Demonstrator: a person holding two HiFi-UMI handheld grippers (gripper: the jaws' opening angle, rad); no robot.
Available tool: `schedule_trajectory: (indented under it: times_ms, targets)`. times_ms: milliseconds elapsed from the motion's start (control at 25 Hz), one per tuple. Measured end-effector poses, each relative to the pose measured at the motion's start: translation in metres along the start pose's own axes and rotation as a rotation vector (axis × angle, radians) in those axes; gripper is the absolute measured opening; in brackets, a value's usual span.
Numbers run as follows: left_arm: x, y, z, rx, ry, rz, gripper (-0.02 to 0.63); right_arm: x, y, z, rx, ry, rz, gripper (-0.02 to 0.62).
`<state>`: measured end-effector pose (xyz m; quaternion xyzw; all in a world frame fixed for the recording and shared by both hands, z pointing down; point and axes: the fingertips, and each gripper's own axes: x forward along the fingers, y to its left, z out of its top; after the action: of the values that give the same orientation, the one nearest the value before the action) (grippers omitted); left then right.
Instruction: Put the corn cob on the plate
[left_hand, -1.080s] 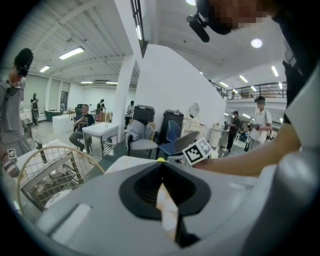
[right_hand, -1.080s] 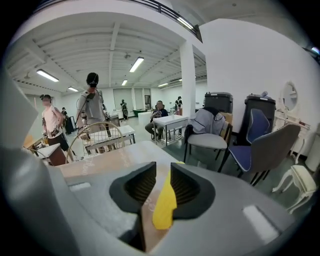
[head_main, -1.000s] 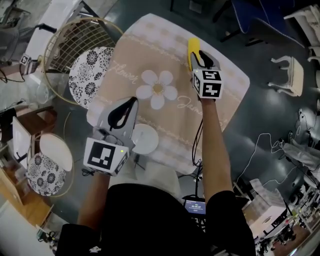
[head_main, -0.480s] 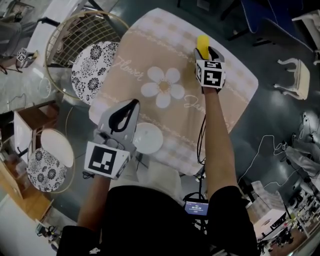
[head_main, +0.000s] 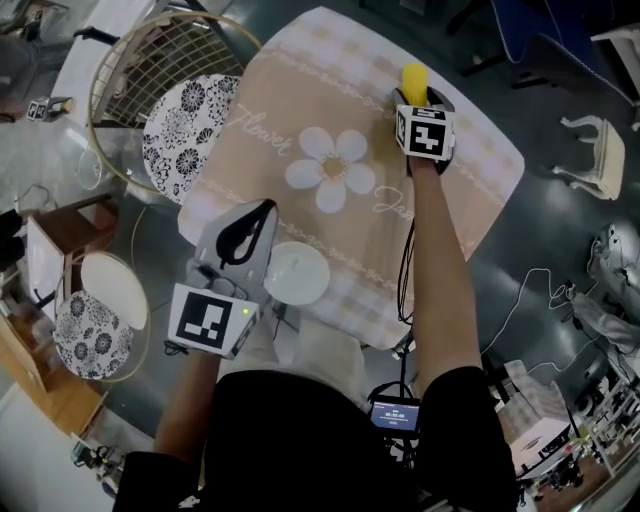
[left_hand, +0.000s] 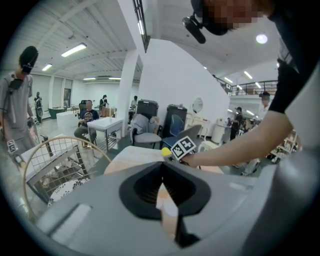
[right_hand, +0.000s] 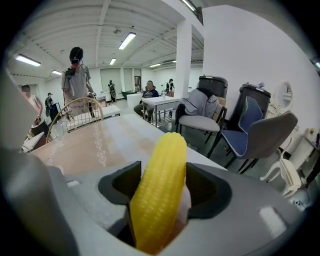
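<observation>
Lowered toward the worktop (head_main: 300, 110) since a second ago: right hand-held gripper (head_main: 418, 100), with jaws opening around the corn (right_hand: 160, 185), lying between them and poking out ahead, not yet pinched; likely spreading to straddle it for a grasp. Left hand-held gripper (head_main: 267, 204) pressed together, empty, parked just beside the plate (head_main: 296, 272), probably to leave it clear. Corn well apart from plate, yet to be carried over.
</observation>
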<state>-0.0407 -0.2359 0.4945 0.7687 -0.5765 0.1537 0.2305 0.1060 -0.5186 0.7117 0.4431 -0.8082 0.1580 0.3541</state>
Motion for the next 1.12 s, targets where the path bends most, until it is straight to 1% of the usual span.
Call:
schedule_trajectory:
  times_ms: [120, 280, 320, 440, 480, 600, 640, 760, 800, 1120]
  targets:
    - [0.000, 0.002, -0.001, 0.020, -0.013, -0.001, 0.005, 0.006, 0.001, 0.000, -0.002, 0.024, -0.011, 0.275]
    - [0.000, 0.000, -0.001, -0.001, 0.002, 0.000, 0.005, 0.007, 0.000, -0.001, -0.003, 0.027, -0.027, 0.276]
    - [0.000, 0.000, -0.001, 0.000, 0.002, -0.001, 0.005, 0.008, 0.000, -0.002, 0.011, 0.022, -0.020, 0.276]
    - [0.001, 0.000, -0.001, 0.016, -0.011, -0.003, 0.005, 0.009, -0.003, -0.004, 0.094, 0.024, 0.004, 0.278]
    - [0.001, 0.001, -0.001, 0.026, -0.017, -0.003, 0.005, 0.009, -0.004, -0.004, 0.106, 0.026, 0.006, 0.278]
    - [-0.001, 0.004, -0.004, 0.053, -0.031, -0.004, 0.005, 0.009, -0.003, -0.003, 0.101, 0.024, 0.007, 0.277]
    - [-0.001, 0.004, -0.005, 0.051, -0.027, -0.003, 0.005, 0.010, -0.002, -0.003, 0.098, 0.025, 0.009, 0.276]
    - [-0.003, 0.000, -0.007, -0.004, 0.007, 0.002, 0.005, 0.009, -0.002, -0.004, 0.093, 0.027, 0.017, 0.262]
    - [-0.003, 0.000, -0.007, -0.011, 0.012, 0.003, 0.005, 0.009, -0.001, -0.003, 0.090, 0.025, 0.019, 0.262]
    - [-0.006, 0.000, -0.006, -0.003, 0.007, 0.002, 0.005, -0.003, 0.002, 0.001, 0.088, -0.005, 0.043, 0.259]
